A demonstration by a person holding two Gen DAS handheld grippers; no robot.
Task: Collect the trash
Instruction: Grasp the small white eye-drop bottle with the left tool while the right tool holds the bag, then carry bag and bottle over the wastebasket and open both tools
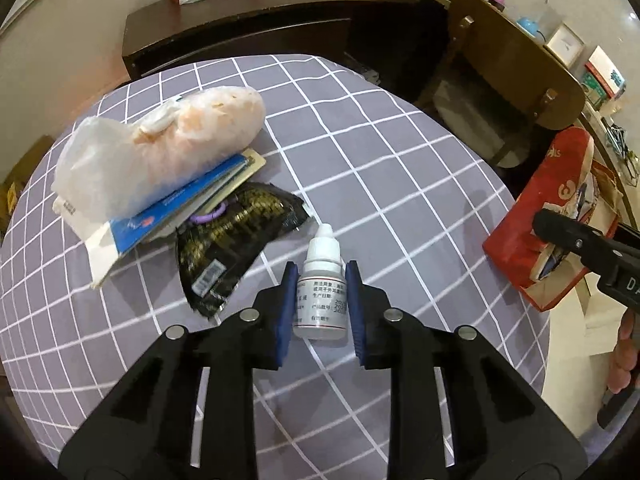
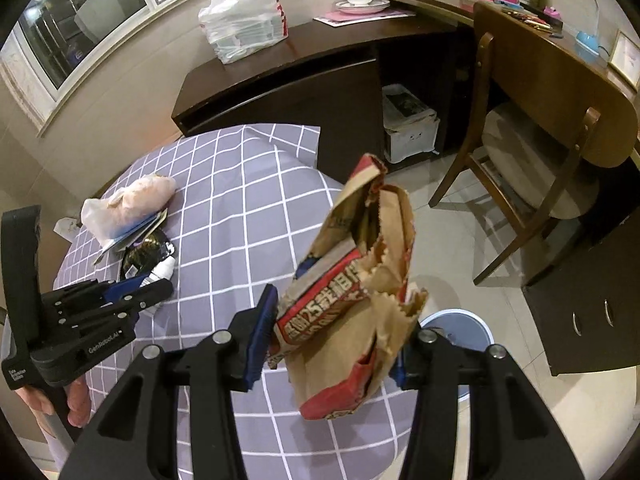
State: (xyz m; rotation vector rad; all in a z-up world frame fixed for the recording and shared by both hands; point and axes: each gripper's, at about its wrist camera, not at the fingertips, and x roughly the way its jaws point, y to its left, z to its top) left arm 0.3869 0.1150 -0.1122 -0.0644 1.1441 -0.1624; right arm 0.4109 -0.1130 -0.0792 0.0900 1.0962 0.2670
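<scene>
A small white dropper bottle [image 1: 321,288] lies on the purple checked tablecloth [image 1: 400,168], between the blue pads of my left gripper [image 1: 322,276], whose jaws stand close on each side of it. The left gripper also shows in the right wrist view [image 2: 148,292]. My right gripper [image 2: 336,336] is shut on a crumpled red and brown paper bag [image 2: 352,300] and holds it above the table's edge; the bag also shows in the left wrist view [image 1: 540,216]. A black snack wrapper [image 1: 236,240] lies left of the bottle.
A plastic bag with pinkish contents [image 1: 168,148] rests on a blue booklet [image 1: 176,208] at the table's left. A round white bin [image 2: 460,328] stands on the floor behind the paper bag. A wooden chair [image 2: 540,168] and dark cabinets [image 2: 300,92] stand beyond.
</scene>
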